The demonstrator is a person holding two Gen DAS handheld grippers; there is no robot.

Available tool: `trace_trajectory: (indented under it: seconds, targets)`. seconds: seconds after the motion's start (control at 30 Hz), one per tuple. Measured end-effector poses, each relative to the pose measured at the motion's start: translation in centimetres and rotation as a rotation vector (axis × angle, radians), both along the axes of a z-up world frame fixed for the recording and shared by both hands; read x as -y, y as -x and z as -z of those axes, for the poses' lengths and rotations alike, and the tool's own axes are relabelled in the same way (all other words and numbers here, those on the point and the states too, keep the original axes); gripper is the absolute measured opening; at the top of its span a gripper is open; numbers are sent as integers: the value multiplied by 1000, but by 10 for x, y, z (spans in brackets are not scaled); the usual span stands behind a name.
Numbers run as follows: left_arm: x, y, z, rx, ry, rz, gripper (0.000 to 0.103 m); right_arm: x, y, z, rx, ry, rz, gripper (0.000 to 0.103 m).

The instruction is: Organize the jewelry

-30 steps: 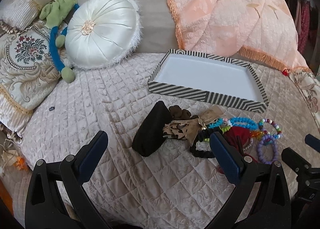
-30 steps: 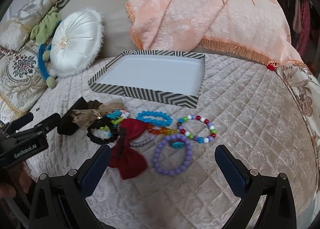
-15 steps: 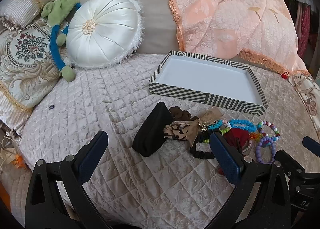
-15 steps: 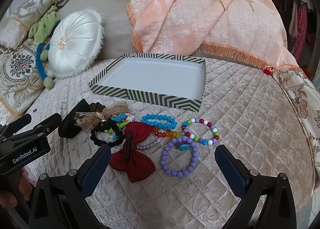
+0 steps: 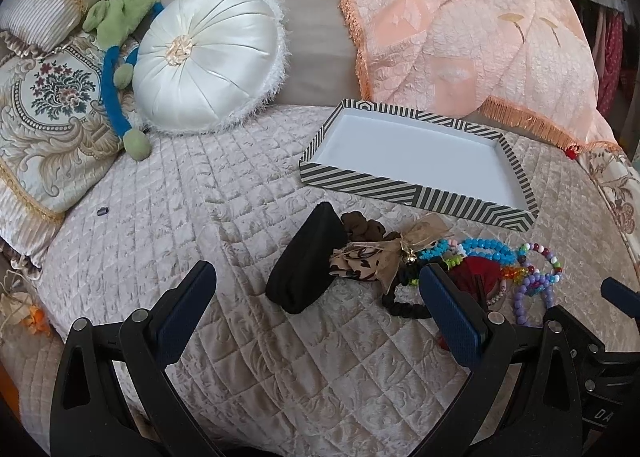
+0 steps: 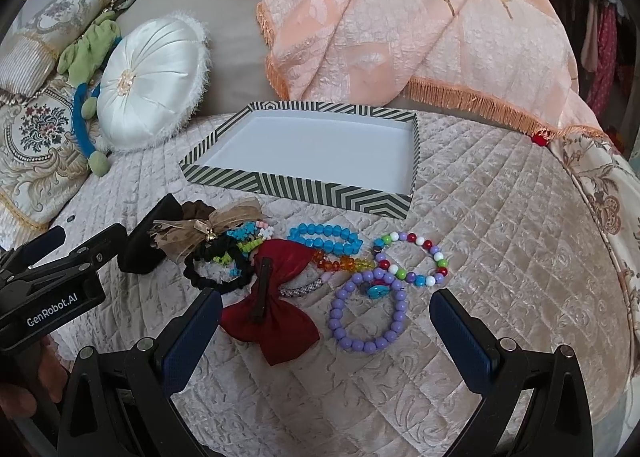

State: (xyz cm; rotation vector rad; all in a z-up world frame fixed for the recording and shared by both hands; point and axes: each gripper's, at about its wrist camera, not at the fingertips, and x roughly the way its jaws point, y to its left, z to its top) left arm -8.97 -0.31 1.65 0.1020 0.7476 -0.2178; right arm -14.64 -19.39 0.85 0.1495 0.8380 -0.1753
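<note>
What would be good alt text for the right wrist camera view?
The open right gripper hovers over a red bow and a purple bead bracelet in a pile of jewelry on a quilted bed. Behind the pile sits an empty striped tray.

White lettering reading "GenRobot.AI" stood on the black body of the left tongs [image 6: 60, 249], seen at the left edge of the right wrist view. In the left wrist view, the right tongs' [image 5: 608, 361] body showed only "DA", the rest cut off.
</note>
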Motion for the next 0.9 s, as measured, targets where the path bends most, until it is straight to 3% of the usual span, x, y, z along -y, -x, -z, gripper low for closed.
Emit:
trace_trajectory:
  seconds: [0.9]
  targets:
    - [1, -2, 5, -9, 6, 0, 102, -3, -3, 3, -17, 10, -21, 103]
